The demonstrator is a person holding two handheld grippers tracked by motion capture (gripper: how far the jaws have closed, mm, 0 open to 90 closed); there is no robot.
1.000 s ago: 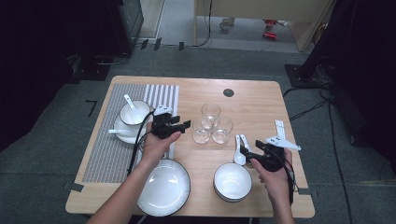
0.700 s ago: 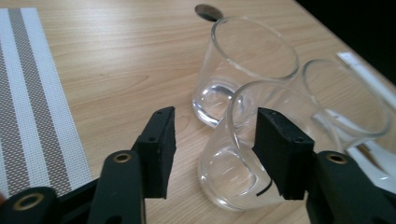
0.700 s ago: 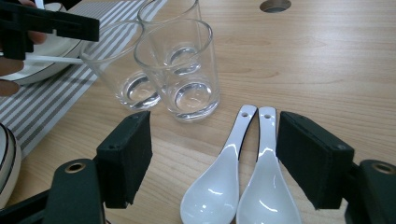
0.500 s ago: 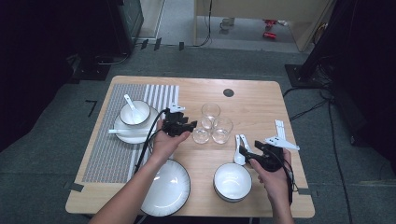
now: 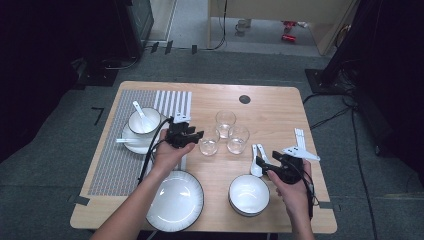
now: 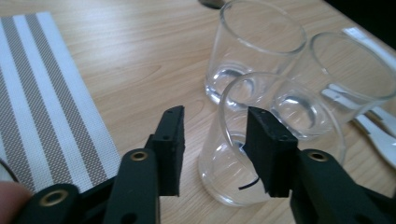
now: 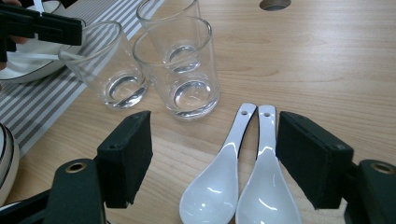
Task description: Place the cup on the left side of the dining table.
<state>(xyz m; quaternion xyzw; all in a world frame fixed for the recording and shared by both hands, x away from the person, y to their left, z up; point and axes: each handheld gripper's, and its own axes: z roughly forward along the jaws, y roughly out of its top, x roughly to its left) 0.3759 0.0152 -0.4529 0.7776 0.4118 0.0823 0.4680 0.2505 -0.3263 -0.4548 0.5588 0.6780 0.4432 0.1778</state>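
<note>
Left gripper view: fingers (image 6: pixel 264 154) straddle the nearest glass (image 6: pixel 280 144) rim, just reopening

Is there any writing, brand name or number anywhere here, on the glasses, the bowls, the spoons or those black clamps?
None can be read: the three clear drinking glasses, the two white ceramic spoons, the white dark-rimmed bowls, the grey-and-white striped placemat and the pale wooden table carry no visible text.

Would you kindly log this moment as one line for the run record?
left gripper: jaws astride nearest glass rim, just reopening, not clamped | right gripper: open above two white spoons
</note>
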